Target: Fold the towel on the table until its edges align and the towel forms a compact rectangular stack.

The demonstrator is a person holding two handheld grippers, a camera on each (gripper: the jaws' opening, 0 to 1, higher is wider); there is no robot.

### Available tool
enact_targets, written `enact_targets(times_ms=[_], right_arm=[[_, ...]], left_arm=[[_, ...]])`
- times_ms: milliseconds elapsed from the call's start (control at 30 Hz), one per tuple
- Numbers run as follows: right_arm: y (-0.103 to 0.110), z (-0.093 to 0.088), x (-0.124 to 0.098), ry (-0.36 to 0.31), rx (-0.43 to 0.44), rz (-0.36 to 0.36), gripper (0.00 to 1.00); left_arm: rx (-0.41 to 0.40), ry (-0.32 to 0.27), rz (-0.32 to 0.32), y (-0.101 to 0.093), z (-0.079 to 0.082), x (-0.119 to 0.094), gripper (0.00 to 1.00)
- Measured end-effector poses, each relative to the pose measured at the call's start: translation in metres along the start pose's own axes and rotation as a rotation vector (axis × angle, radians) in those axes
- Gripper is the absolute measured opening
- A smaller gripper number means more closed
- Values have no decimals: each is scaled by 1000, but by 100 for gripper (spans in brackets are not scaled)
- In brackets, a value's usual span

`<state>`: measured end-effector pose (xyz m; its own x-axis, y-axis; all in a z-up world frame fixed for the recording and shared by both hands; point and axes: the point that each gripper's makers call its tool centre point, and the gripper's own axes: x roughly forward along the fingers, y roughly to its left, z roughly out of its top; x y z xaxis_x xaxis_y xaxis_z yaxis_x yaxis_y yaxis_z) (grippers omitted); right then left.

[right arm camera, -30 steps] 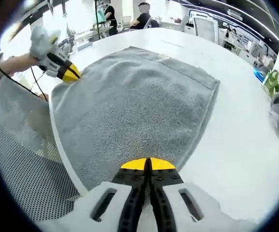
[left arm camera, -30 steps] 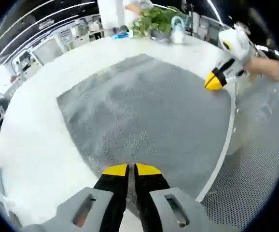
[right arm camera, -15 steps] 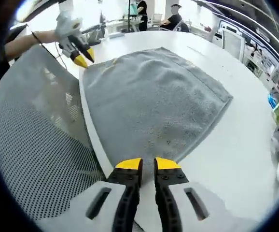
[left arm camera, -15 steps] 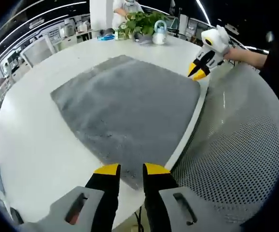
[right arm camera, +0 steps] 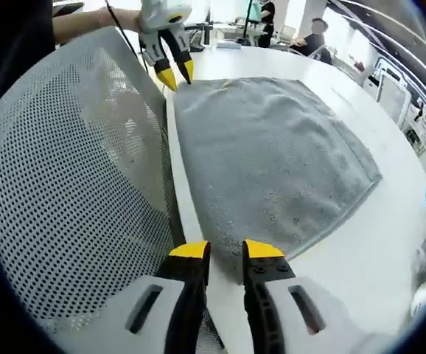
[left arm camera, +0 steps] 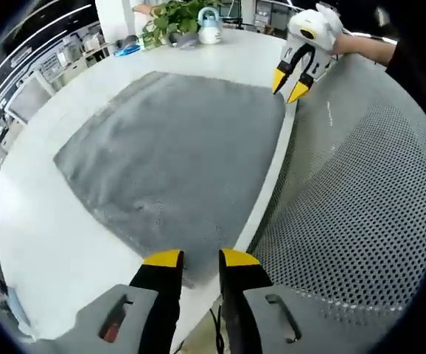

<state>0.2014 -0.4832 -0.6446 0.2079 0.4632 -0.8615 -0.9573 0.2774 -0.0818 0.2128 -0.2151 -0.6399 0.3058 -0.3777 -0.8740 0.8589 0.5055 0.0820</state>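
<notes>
Your towel lay flat on the white table, its near edge along the table's rim. Your left hand-held gripper and right hand-held gripper hovered just off its near corners, jaws apart, holding nothing.

Our left gripper: two black fingers with yellow tips, mounted on a grey body with an oblong slot on each side; reddish bit visible inside the left slot. Our right gripper is the same build: black fingers, yellow tips, grey slotted housing. From the left gripper view the right one has a white rounded shell with a yellow mark on top, black finger shanks, pointed yellow tips. From the right gripper view the left one shows a white shell and a thin black cable running off it. We wear dark sleeves.
</notes>
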Motion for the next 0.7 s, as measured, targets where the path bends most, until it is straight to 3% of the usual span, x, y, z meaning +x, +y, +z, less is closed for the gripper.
enact_targets(times_ms=[100,267,367,500,700], right_arm=[[0,-4,-1,12,-6,-1,7],[-2,-16,-3,48,19,-1,8],[-1,-19,-4,49,27,5,9],[-1,-24,-1,81,15,6,9],[5,-27,5,111,-48,20,11]], left_arm=[[-44,-36,-18,-5,1,-4,19],[-19,30,12,-1,-21,-4,19],[-45,-1,18,0,-21,-7,18],[45,-41,-2,-2,-15,-6,17],[66,3,-22,-2,-21,-1,17]])
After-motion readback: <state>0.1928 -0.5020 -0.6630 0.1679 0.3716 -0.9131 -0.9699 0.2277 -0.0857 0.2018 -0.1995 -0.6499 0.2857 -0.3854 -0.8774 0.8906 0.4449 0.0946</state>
